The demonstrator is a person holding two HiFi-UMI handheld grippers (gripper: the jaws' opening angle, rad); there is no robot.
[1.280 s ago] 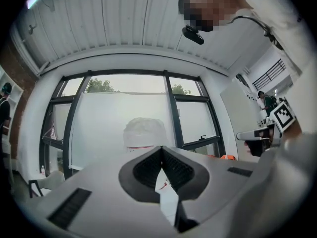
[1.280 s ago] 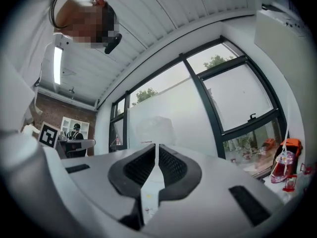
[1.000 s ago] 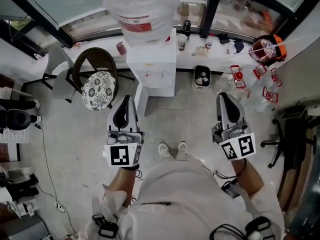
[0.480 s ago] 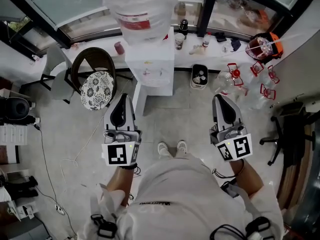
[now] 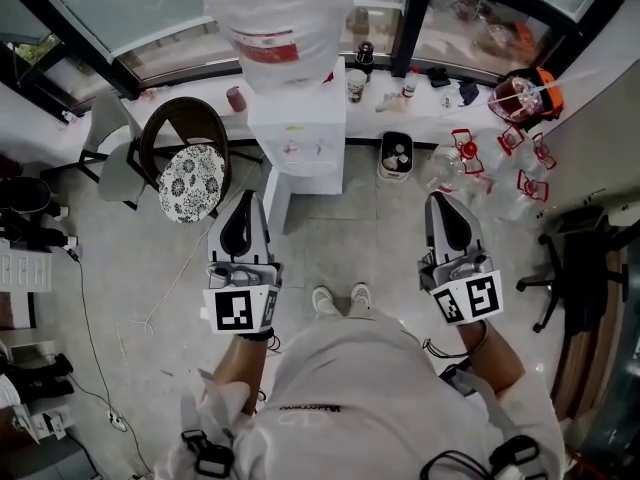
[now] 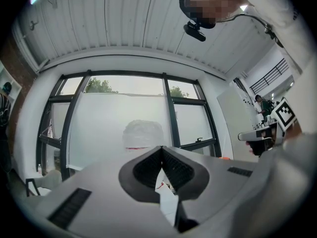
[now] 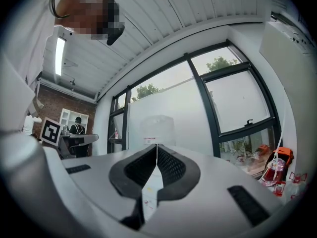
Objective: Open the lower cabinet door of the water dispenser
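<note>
The white water dispenser (image 5: pixel 297 143) stands against the window ledge with a big clear bottle (image 5: pixel 280 18) on top. From above its front is steeply foreshortened, so the lower cabinet door hardly shows. My left gripper (image 5: pixel 245 198) and right gripper (image 5: pixel 440 198) hover side by side over the floor, short of the dispenser and apart from it, both pointing towards it. Both are shut with nothing between the jaws. In the left gripper view the left gripper (image 6: pixel 161 148) has its tips together below the bottle (image 6: pixel 142 133). The right gripper (image 7: pixel 157 146) is likewise closed under the bottle (image 7: pixel 157 125).
A chair with a patterned cushion (image 5: pixel 192 180) stands left of the dispenser. A small waste bin (image 5: pixel 396 155) and several empty red-handled jugs (image 5: pixel 480 158) are on its right. A cable (image 5: pixel 150 313) runs across the floor at left. An office chair (image 5: pixel 565 258) is at far right.
Both grippers keep their places and stay closed. Only the head view has shifted slightly.
</note>
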